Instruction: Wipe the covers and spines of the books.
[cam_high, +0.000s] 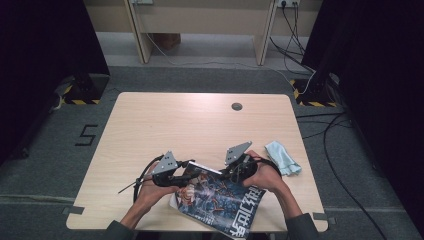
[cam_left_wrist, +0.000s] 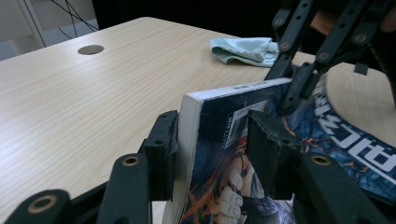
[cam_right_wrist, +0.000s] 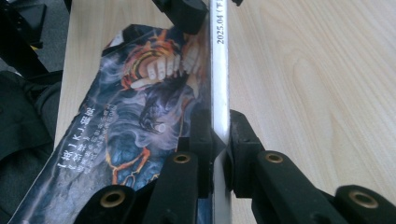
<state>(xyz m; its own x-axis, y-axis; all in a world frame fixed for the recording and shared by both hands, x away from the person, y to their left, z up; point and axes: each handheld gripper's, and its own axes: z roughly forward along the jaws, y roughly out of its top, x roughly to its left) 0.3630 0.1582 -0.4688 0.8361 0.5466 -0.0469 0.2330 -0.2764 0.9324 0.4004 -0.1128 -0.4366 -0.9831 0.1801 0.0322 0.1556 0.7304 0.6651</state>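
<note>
Magazine (cam_high: 220, 200) at the table's (cam_high: 200, 125) near edge, spine stood up, long axis running between the hands. Right gripper (cam_right_wrist: 219, 140) clamped shut on the spine; left gripper (cam_left_wrist: 210, 144) straddling the far end, pads loosened, barely touching.

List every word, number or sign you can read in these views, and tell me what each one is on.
"2025.04" followed by a bracket and cut-off characters: on the spine of the magazine.
"5": black mark on the grey floor, left of the table.
Large white Chinese title characters on the magazine cover: visible, too skewed to read surely.
Small white vertical cover text: too blurred.
Barcode label: digits too small.
</note>
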